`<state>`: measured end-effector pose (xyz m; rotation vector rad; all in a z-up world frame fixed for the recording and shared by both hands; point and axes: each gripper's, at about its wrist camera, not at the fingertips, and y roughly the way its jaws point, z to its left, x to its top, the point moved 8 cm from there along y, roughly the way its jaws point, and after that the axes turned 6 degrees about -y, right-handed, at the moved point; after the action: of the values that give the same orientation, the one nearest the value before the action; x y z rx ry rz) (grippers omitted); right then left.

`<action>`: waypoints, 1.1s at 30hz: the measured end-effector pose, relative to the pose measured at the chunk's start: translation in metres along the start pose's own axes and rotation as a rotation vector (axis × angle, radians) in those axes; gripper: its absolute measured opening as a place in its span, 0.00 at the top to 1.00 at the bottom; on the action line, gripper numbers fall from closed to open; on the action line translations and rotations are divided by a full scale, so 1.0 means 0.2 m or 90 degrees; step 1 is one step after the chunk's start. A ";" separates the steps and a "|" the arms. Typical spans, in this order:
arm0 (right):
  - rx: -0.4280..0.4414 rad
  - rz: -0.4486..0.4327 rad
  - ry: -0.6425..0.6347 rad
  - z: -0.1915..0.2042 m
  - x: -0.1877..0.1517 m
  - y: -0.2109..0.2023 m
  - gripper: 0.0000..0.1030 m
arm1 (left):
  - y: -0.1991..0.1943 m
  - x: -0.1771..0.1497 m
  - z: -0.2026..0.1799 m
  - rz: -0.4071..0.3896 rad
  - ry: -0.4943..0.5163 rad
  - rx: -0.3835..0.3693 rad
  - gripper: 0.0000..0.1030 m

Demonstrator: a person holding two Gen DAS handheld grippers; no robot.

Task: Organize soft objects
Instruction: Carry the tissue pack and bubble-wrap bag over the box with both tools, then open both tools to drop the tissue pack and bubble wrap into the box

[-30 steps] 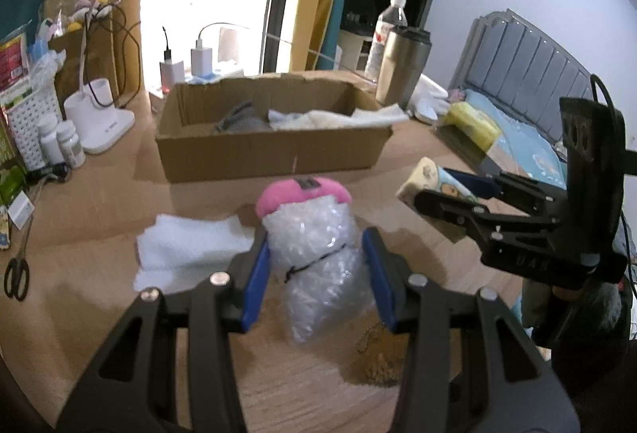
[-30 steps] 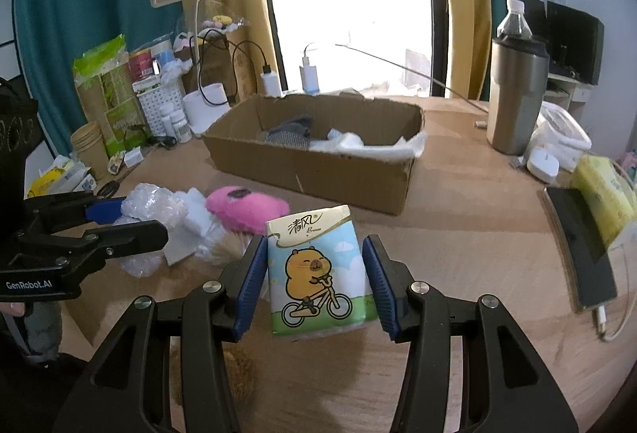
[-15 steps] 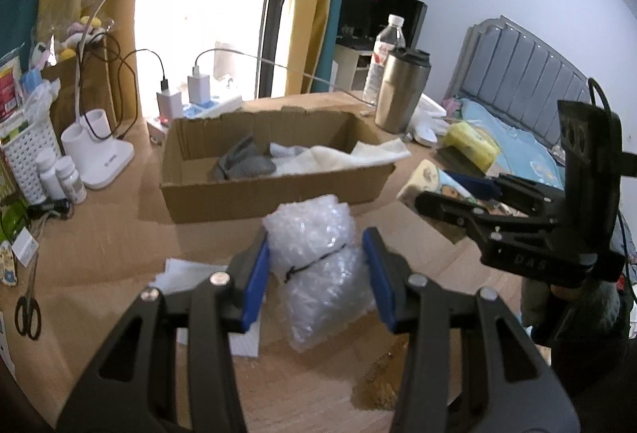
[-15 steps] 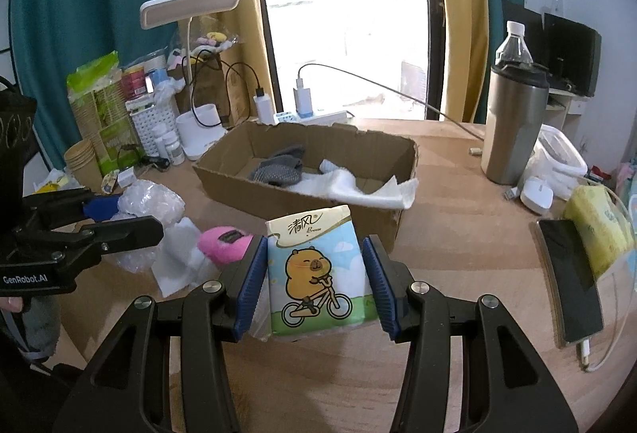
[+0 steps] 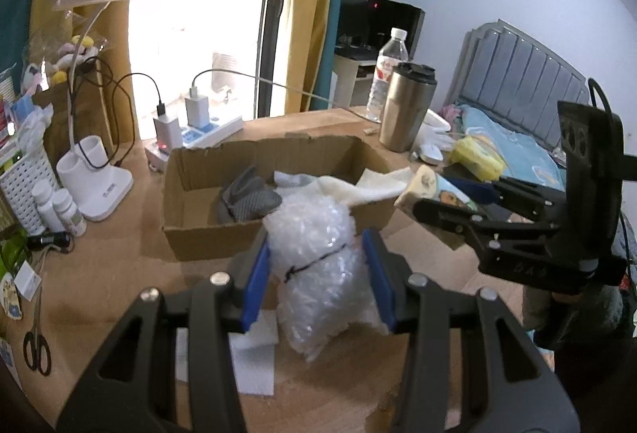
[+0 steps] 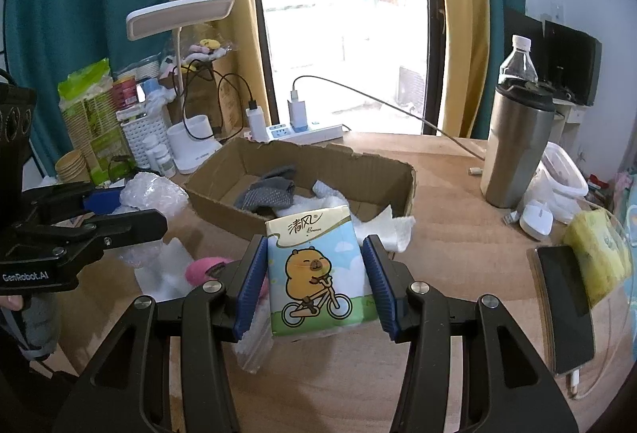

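Observation:
My left gripper [image 5: 316, 279] is shut on a roll of clear bubble wrap [image 5: 318, 266] and holds it above the table, just before the cardboard box [image 5: 207, 242]. My right gripper [image 6: 314, 277] is shut on a tissue pack [image 6: 318, 270] printed with a capybara on a bicycle, held near the box's front wall [image 6: 239, 220]. The box holds a grey sock [image 6: 266, 194] and a white cloth [image 6: 378, 226] that hangs over its edge. A pink soft object [image 6: 203, 270] and white foam sheets [image 6: 163, 270] lie on the table below.
A steel tumbler [image 6: 517, 150] and water bottle [image 6: 517, 59] stand at right. A phone [image 6: 565, 305], yellow pack [image 6: 597, 250] and white mouse [image 6: 535, 220] lie nearby. A desk lamp [image 5: 99, 190], power strip [image 5: 207, 130], pill bottles [image 5: 59, 210] and scissors [image 5: 36, 345] are at left.
Both grippers have risen and moved toward the box with their loads. The pink object and foam sheets have dropped lower in the left view; the box interior shows more.

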<state>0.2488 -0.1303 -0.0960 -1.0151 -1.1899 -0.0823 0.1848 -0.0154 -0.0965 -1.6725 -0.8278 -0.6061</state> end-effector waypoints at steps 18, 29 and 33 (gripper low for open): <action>-0.006 -0.002 0.008 -0.14 0.14 0.16 0.49 | 0.17 0.20 0.06 -0.008 -0.001 -0.004 0.55; 0.010 0.002 0.016 -0.21 0.18 0.28 0.49 | 0.35 0.25 0.11 0.007 -0.022 0.000 0.55; 0.013 0.004 0.019 -0.23 0.19 0.32 0.49 | 0.40 0.26 0.11 0.012 -0.027 0.000 0.55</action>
<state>0.3336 -0.1079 -0.1059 -0.9964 -1.1583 -0.0793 0.2805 0.0070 -0.1115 -1.6964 -0.8418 -0.5598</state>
